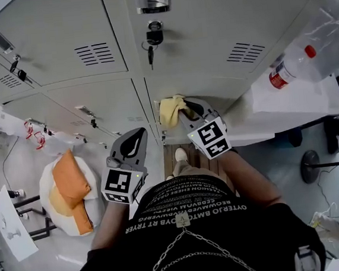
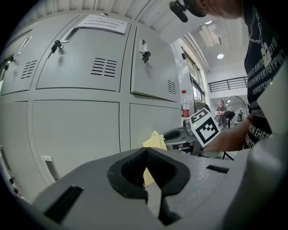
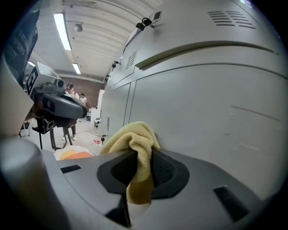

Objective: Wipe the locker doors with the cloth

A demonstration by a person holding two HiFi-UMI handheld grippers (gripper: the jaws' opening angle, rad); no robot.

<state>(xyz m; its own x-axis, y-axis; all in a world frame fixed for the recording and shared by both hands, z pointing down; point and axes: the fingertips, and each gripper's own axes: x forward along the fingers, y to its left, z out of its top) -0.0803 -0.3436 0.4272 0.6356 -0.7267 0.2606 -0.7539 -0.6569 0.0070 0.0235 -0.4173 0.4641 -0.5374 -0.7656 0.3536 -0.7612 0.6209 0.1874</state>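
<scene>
The bank of grey steel lockers fills the scene ahead of the person. The work is at a lower door, a flat painted panel with no vents where the cloth meets it. To the right stands a white desk carrying a plastic bottle. An orange cushion lies on the floor to the left.

The right gripper has its jaws clamped on a fold of the yellow cloth. The bunched end stands out past the tips and presses against the door near its left edge. The left gripper hangs just beside it, jaws drawn together with nothing between them, apart from the locker face.

The cloth looks like a light, soft, limp terry. It will likely crumple and trail rather than keep a shape, and it should slide easily on smooth paint. The hold is best kept where it is, on a gathered fold seated deep between the jaws. That leaves a thick wad in front, so fabric rather than plastic meets the metal. The door is thin sheet steel, stiff but probably liable to flex and rattle under hard pressure.

A key hanging in the lock of an upper door, and the louvred vents, are the places the pile could snag.
</scene>
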